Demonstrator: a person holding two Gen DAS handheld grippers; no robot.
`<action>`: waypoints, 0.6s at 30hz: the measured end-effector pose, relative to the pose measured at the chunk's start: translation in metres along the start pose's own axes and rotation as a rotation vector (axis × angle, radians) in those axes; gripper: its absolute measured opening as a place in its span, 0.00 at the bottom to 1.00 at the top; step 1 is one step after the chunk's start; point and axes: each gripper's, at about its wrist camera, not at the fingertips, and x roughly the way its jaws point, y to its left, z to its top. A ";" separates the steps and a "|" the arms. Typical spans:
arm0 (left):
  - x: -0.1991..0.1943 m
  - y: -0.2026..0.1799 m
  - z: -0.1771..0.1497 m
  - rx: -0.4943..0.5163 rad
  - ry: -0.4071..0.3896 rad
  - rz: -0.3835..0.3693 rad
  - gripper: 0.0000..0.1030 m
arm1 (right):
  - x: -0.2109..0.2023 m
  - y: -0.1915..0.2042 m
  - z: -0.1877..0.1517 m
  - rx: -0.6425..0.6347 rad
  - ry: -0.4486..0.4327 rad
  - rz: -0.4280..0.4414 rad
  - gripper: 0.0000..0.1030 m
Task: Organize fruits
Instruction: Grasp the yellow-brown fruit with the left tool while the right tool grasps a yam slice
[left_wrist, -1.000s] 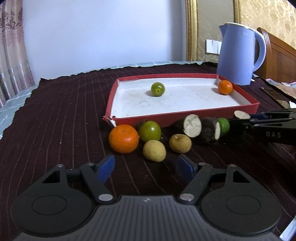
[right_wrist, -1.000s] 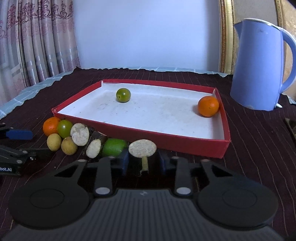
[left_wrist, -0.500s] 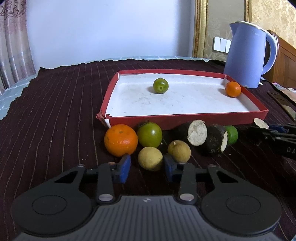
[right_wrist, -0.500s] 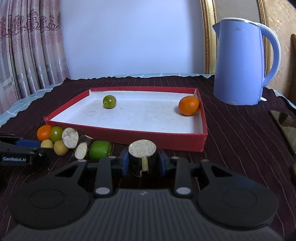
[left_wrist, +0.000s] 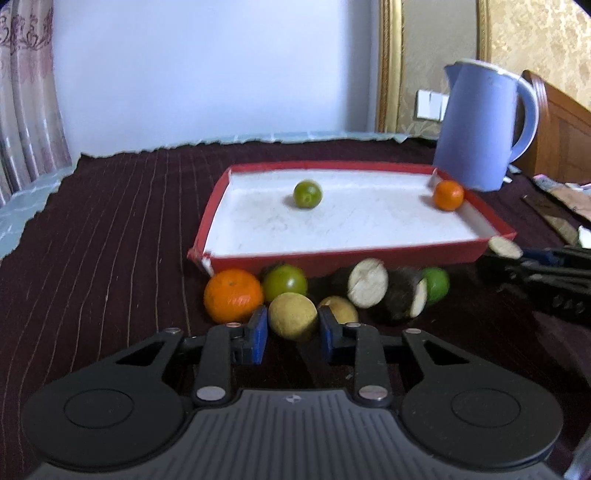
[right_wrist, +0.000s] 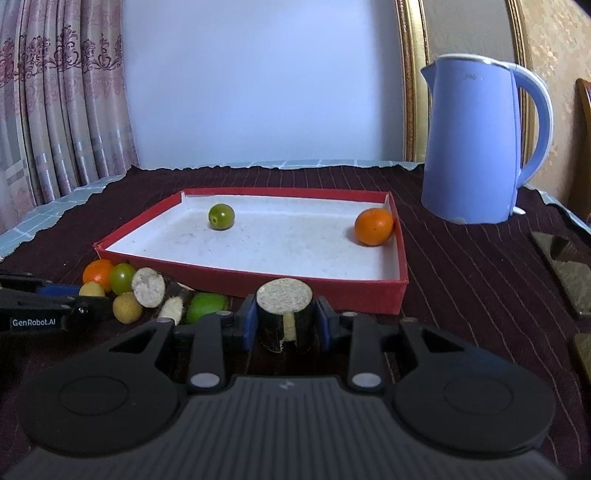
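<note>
Fruits are lying along the near wall of the red tray (left_wrist: 369, 254). The left gripper (left_wrist: 291, 330) is closing around a yellow-brown longan (left_wrist: 292, 320), pads just beside it. The right gripper (right_wrist: 284, 325) is clamping an upright sugarcane piece (right_wrist: 284, 314), tray straight ahead. Outside remain one orange (left_wrist: 233, 294), one green citrus (left_wrist: 285, 283), two longans, two cane pieces, one lime (left_wrist: 437, 284); inside, two fruits.

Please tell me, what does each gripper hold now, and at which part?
The right gripper holds a dark sugarcane piece by its sides, cut end up. The left gripper has its jaws around a yellow-brown round fruit; contact cannot be told.
</note>
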 end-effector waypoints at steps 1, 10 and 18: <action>-0.001 -0.003 0.004 0.006 -0.007 0.003 0.28 | -0.001 0.002 0.002 -0.004 -0.003 0.001 0.30; 0.004 -0.021 0.036 0.017 -0.043 0.033 0.28 | -0.008 0.016 0.021 -0.024 -0.053 -0.012 0.30; 0.023 -0.024 0.044 0.005 -0.017 0.074 0.28 | -0.004 0.019 0.030 -0.029 -0.067 -0.022 0.30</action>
